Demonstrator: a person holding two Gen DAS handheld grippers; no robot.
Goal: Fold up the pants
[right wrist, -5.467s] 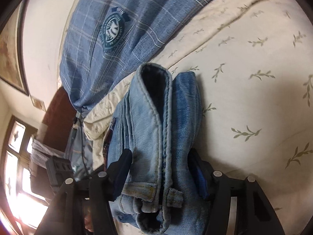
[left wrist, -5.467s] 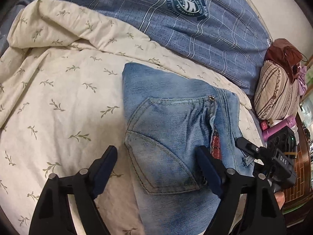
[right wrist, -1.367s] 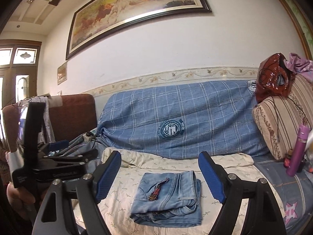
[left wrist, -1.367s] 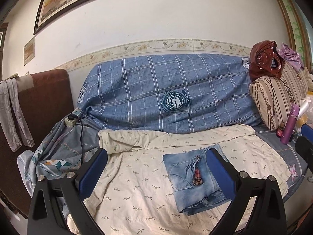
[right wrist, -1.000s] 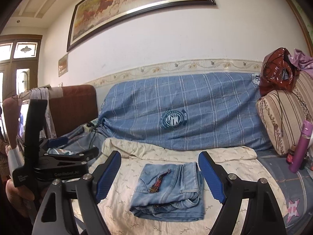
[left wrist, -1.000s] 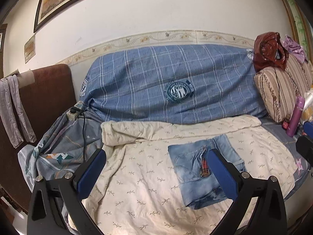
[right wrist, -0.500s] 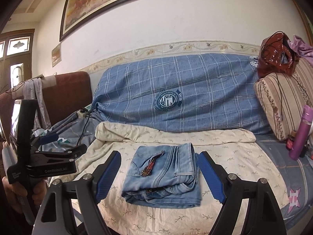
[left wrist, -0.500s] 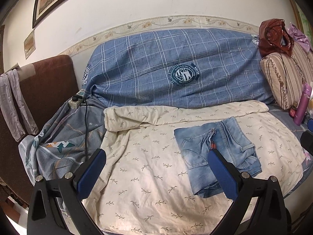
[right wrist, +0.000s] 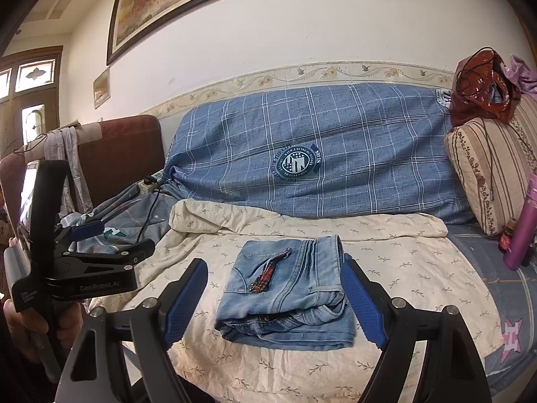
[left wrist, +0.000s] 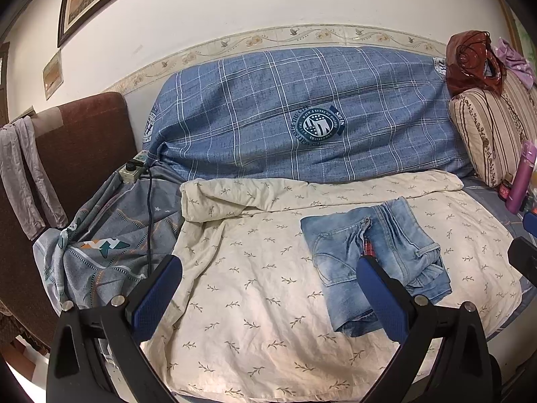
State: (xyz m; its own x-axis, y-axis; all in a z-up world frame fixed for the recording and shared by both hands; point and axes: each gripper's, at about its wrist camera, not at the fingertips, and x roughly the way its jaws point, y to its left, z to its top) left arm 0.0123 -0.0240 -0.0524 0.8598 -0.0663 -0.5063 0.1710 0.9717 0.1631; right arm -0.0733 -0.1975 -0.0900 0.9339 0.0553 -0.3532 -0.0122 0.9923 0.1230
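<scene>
**A:** Jeans sit folded into a compact bundle on the cream leaf-print sheet, just in front of the blue plaid cover. Looks done to me. Both the left gripper and right gripper hang back, jaws wide, nothing in them.

**B:** I'd only square the loose waistband edge, gently. Readable text: "GenRobot.AI" on the left gripper's body; the cover's round badge is too small to read.

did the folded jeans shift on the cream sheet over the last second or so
No. The folded jeans lie at the same spot on the cream sheet, below the round emblem of the blue cover. Only the cameras' aim changed.
</scene>
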